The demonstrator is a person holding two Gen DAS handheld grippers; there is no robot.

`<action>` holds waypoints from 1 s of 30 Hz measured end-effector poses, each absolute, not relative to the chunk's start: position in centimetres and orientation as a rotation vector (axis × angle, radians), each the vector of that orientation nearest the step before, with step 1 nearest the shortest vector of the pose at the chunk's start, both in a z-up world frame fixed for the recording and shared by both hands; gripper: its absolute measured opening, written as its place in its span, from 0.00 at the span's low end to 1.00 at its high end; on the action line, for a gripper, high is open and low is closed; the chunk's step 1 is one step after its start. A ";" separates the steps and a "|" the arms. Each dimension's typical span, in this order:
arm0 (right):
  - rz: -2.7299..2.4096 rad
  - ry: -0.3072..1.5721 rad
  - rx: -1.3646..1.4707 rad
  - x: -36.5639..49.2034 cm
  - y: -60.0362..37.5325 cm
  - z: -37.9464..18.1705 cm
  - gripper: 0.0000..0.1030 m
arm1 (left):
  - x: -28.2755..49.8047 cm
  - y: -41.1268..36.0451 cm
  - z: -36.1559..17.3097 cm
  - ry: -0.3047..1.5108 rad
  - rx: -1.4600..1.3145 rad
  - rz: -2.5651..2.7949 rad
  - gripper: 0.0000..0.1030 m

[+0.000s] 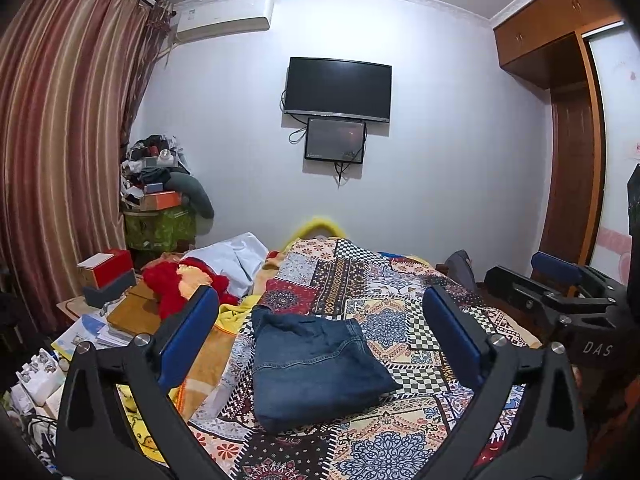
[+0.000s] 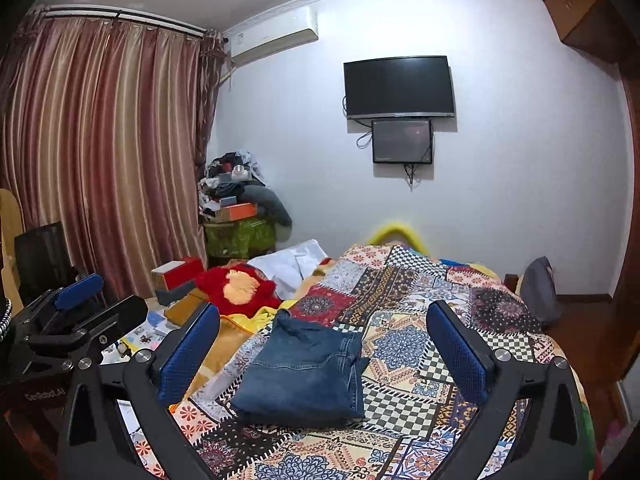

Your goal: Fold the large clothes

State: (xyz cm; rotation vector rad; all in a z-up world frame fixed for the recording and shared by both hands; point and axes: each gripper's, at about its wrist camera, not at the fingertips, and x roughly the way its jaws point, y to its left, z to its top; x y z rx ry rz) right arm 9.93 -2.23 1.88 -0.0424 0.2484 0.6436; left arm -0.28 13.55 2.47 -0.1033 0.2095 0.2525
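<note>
- Left wrist view: the left tool (image 1: 320, 334) hangs released, fingers spread wide, nothing between them. Folded jeans (image 1: 316, 368) lie on the patchwork bed cover (image 1: 400, 320). Left of the jeans sit a red plush toy (image 1: 180, 284) and a red box (image 1: 106, 266); the right tool (image 1: 556, 280) is to the right.
- Right wrist view: the right tool (image 2: 322, 340) is released too, above the jeans (image 2: 304, 376). A white cloth (image 2: 290, 262) lies beyond the jeans, near the toy (image 2: 240, 288).

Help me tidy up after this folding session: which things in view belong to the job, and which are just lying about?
Part of the job:
- folded jeans on the patchwork bedspread
- left gripper, open
- right gripper, open

Just lying about:
- red plush blanket
- white cloth
- red box
- corner clutter pile
- wall TV
</note>
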 end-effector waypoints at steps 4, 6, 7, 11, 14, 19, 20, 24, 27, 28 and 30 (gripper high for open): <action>0.643 0.259 -0.042 10.1 -2.2 1.6 1.00 | -0.2 13.7 2.4 0.213 -0.107 0.250 1.00; 0.644 0.263 -0.044 10.1 -2.1 1.6 1.00 | -0.1 13.7 2.3 0.217 -0.108 0.252 1.00; 0.644 0.265 -0.045 10.2 -2.1 1.6 1.00 | -0.2 13.8 2.3 0.218 -0.108 0.253 1.00; 0.643 0.270 -0.044 10.3 -2.0 1.5 1.00 | -0.1 13.7 2.1 0.224 -0.108 0.260 1.00; 0.642 0.275 -0.043 10.4 -2.0 1.4 1.00 | 0.1 13.6 2.1 0.227 -0.107 0.260 1.00; 0.641 0.277 -0.043 10.5 -2.0 1.4 1.00 | 0.4 13.6 2.1 0.237 -0.110 0.265 1.00; 0.641 0.278 -0.043 10.5 -2.0 1.3 1.00 | 0.4 13.7 2.1 0.240 -0.114 0.265 1.00; 0.641 0.283 -0.044 10.7 -2.0 1.2 1.00 | 0.5 13.8 2.0 0.243 -0.121 0.268 1.00; 0.639 0.282 -0.046 10.7 -1.9 1.2 1.00 | 0.6 14.0 1.9 0.247 -0.127 0.269 1.00; 0.640 0.282 -0.045 10.7 -2.0 1.2 1.00 | 0.6 14.0 1.9 0.249 -0.129 0.269 1.00; 0.640 0.283 -0.046 10.7 -2.0 1.2 1.00 | 0.7 14.1 1.9 0.251 -0.132 0.269 1.00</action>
